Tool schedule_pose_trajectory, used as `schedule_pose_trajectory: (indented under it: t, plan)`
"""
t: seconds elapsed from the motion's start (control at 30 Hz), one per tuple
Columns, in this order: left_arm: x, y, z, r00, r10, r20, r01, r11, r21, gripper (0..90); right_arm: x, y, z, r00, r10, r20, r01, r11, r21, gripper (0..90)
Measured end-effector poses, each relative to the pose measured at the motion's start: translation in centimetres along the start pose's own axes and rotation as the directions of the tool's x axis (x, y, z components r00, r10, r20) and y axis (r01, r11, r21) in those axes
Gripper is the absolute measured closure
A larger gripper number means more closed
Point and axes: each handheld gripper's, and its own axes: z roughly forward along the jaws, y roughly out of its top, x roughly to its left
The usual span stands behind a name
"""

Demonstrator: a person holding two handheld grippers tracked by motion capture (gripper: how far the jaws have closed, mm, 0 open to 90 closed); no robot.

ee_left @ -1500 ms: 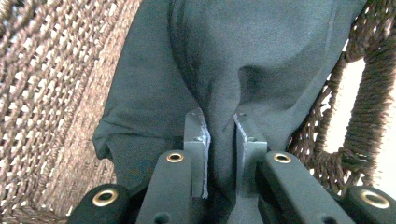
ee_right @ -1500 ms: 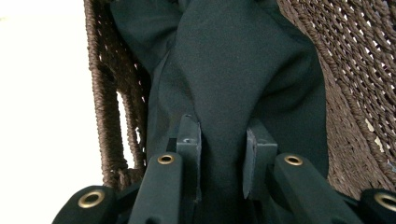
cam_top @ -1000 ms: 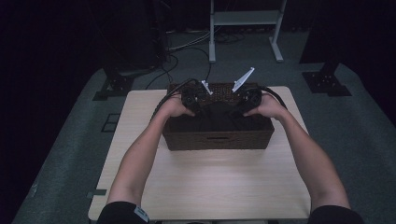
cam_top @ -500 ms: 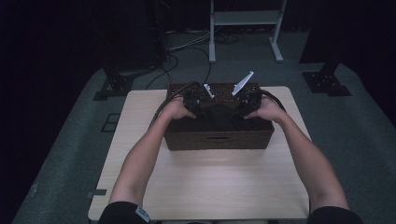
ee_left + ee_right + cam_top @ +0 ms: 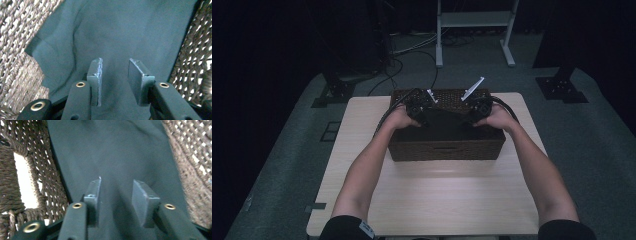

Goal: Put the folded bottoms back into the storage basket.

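**Dark cloth in basket, both grippers released**

Where the table (image 5: 362, 150) carries it, a brown wicker basket (image 5: 447, 150) holds a dark green cloth (image 5: 120, 32) lying on its floor. Left gripper (image 5: 117, 75): jaws have just been opening, parted above the cloth, nothing pinched. Right gripper (image 5: 119, 197): likewise just opening, released over the cloth

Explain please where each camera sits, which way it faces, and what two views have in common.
High view: above the person's side, looking forward and down on the table; both forearms, left tongs and right tongs over the wicker basket.
Left gripper view: rides the left tongs, facing the dark cloth; jaws parted.
Right gripper view: rides the right tongs; jaws parted.
Shared: cloth and basket weave.
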Motion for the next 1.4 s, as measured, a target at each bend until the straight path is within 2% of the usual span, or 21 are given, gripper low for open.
schedule_pose_trajectory:
  t: [0.17,0.4,0.53,0.7,0.87,1.1,1.3,1.4]
  plan:
    - [0.2,-0.5,-0.2,0.9997,-0.023,-0.004,0.023,0.9993,-0.029,58.3,0.0,-0.1,-0.1,1.0,0.004,0.004,-0.004,1.0,-0.005,54.8]
    - [-0.1,-0.8,-0.5,0.9994,-0.033,-0.014,0.032,0.9986,-0.043,54.3,0.1,-0.2,-0.6,0.9999,0.013,0.005,-0.013,0.999,-0.035,52.8]
    - [-0.3,-0.8,-0.9,0.9996,-0.025,-0.009,0.025,0.9982,-0.055,52.9,0.4,-0.5,-0.9,0.9999,0.014,0.008,-0.014,0.998,-0.068,49.3]
    - [-0.6,-0.6,-1.3,0.9996,-0.021,-0.016,0.02,0.9974,-0.069,50.3,0.7,-0.9,-1.3,0.9999,0.016,0.0,-0.016,0.998,-0.06,47.7]
    - [-0.7,-0.6,-1.8,0.998,-0.06,0.019,0.062,0.9917,-0.112,42.8,1.0,-0.8,-2.3,0.999,0.034,-0.029,-0.037,0.994,-0.104,45.4]
    - [-1.4,-0.7,-2.7,0.9991,-0.041,-0.014,0.039,0.9921,-0.12,37.2,1.4,-1.0,-3.0,0.999,0.04,-0.019,-0.042,0.994,-0.101,39.8]
    - [-1.5,-1.6,-3.3,0.998,-0.059,-0.024,0.055,0.9895,-0.134,35.2,1.9,-1.8,-3.3,0.9988,0.046,-0.018,-0.048,0.991,-0.122,37.7]
    - [-1.6,-2.1,-3.7,0.9967,-0.075,-0.031,0.069,0.9849,-0.159,34.4,2.2,-2.0,-3.7,0.9991,0.04,-0.016,-0.042,0.991,-0.131,37.7]
